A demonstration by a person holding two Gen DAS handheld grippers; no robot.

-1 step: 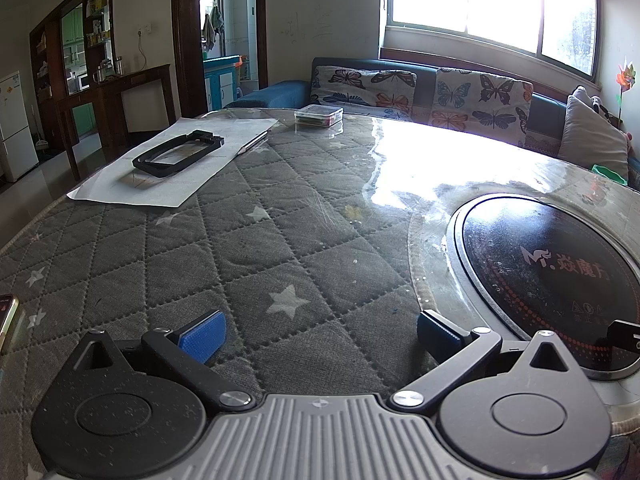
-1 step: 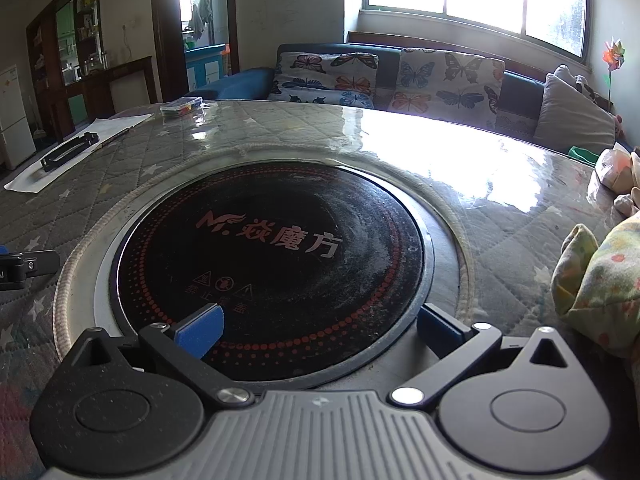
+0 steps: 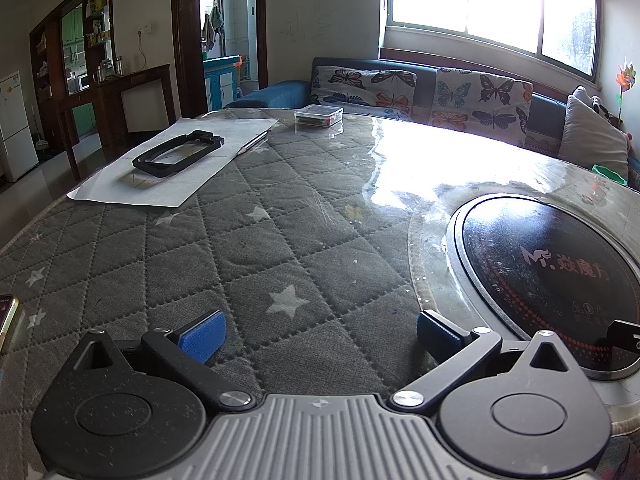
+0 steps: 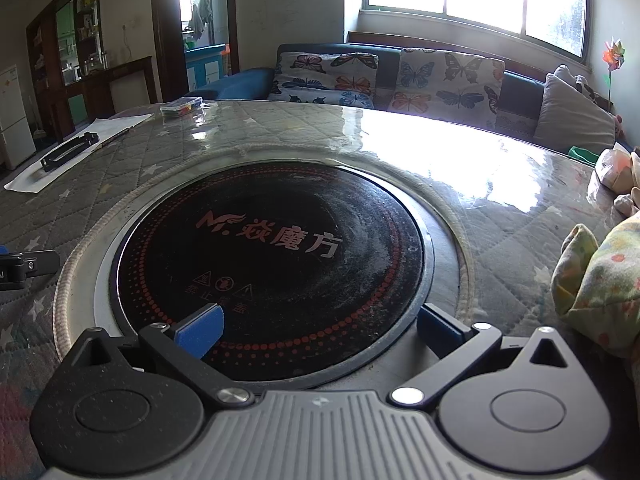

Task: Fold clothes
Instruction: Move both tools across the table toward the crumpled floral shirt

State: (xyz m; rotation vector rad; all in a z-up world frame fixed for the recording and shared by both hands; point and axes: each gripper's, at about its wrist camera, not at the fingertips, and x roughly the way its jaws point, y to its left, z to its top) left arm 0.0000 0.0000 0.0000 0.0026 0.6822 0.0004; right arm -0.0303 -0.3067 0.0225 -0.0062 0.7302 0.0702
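Observation:
A crumpled yellow-green floral garment (image 4: 596,276) lies on the table at the right edge of the right wrist view, beside my right gripper (image 4: 320,328). That gripper is open and empty, low over the front rim of the black round cooktop (image 4: 272,264). My left gripper (image 3: 320,334) is open and empty, low over the grey quilted star-pattern table cover (image 3: 240,248), left of the cooktop (image 3: 552,276). No garment shows in the left wrist view. Each gripper's tip shows at the edge of the other's view.
A white paper sheet (image 3: 120,184) with a black frame (image 3: 178,154) lies at the far left of the table. A clear plastic box (image 3: 319,115) stands at the far edge. A phone (image 3: 6,320) lies at the left edge. A sofa with butterfly cushions (image 3: 420,92) is behind.

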